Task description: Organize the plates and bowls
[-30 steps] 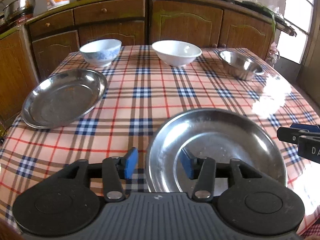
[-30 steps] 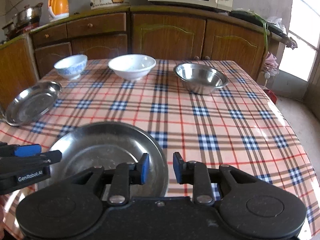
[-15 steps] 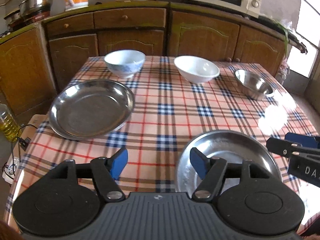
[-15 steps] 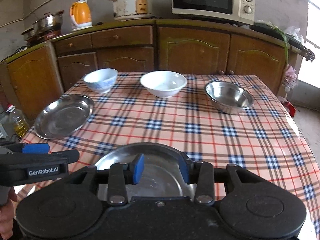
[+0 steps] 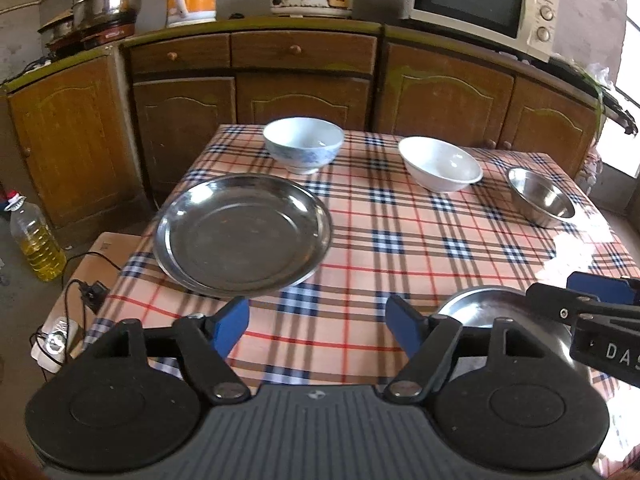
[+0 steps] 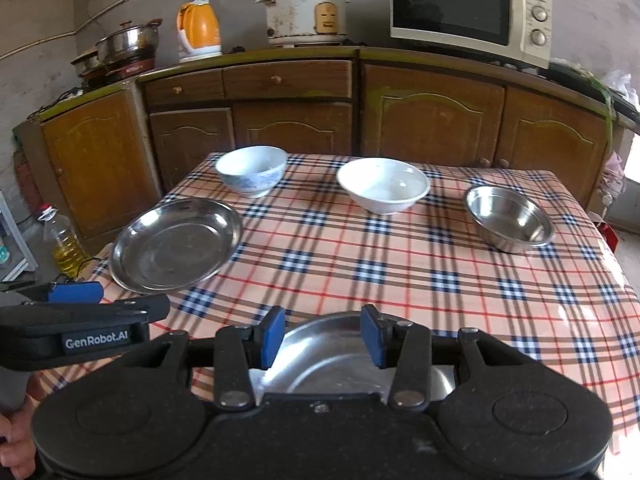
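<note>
the near steel plate (image 6: 340, 356) sat flat on the checked surface (image 6: 400, 264) right at my edge, mostly hidden under the right gripper (image 6: 322, 336) in its own view. that gripper's fingers had just been opening and stood apart with the plate's far rim showing between them, pads not pressing on anything i could see, so nothing was held. the left gripper (image 5: 318, 322) was off to the plate's left, its fingers had been opening too and stood wide over bare cloth, empty.

further out, the second steel plate (image 5: 242, 234) lay at the left side of the surface, its left rim close to the edge or a bit over it, couldn't tell which. behind it the blue patterned bowl (image 5: 303, 143), then the plain white bowl (image 5: 440, 164), and the steel bowl (image 5: 540, 202) off right, all apart from each other.

what worried me: my guess was the plates get stacked next, and thin shiny steel is slippery in rubber pads. a pinch on the rim alone could let the plate tilt and slide out. the left plate being that close to the edge meant a clumsy nudge could send it down onto the cardboard box (image 5: 96, 268) and cables below. also both grippers were crowded around the same near plate, easy to knock them together.
</note>
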The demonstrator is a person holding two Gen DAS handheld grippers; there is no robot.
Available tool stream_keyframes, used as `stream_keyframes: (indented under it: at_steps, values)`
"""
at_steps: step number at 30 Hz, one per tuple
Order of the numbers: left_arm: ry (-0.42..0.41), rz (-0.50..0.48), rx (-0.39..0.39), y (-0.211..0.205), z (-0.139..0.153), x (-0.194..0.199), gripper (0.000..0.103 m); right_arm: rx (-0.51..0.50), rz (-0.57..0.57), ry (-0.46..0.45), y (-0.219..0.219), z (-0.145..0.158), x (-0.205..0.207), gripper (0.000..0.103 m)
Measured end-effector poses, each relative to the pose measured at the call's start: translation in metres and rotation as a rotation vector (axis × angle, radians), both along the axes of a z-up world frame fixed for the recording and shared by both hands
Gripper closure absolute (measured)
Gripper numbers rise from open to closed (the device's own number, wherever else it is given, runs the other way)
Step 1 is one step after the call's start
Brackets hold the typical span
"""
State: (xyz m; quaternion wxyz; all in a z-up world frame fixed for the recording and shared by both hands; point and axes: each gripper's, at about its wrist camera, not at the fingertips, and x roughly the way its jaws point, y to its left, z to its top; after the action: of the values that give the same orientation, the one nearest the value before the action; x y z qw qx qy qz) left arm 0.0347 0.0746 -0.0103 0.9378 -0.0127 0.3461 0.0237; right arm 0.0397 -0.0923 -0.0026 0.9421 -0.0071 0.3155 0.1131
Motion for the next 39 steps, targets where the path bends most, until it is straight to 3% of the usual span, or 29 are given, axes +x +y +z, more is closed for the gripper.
stream_keyframes:
  at_steps: [12, 22, 29, 39]
  values:
    - [0.002, 0.079, 0.004, 0.047, -0.001, 0.013, 0.022, 0.007, 0.051, 0.011, 0.045, -0.001, 0.021, 0.05]
    - [-0.004, 0.177, -0.028, 0.098, -0.005, 0.048, 0.019, 0.083, 0.043, 0.054, 0.072, -0.005, 0.061, 0.047]
    - [0.0, 0.223, -0.031, 0.127, -0.017, 0.081, 0.018, 0.083, 0.041, 0.089, 0.093, -0.021, 0.092, 0.037]
    - [0.049, 0.242, -0.017, 0.153, -0.034, 0.113, 0.018, 0.11, 0.004, 0.174, 0.11, -0.056, 0.142, 0.037]
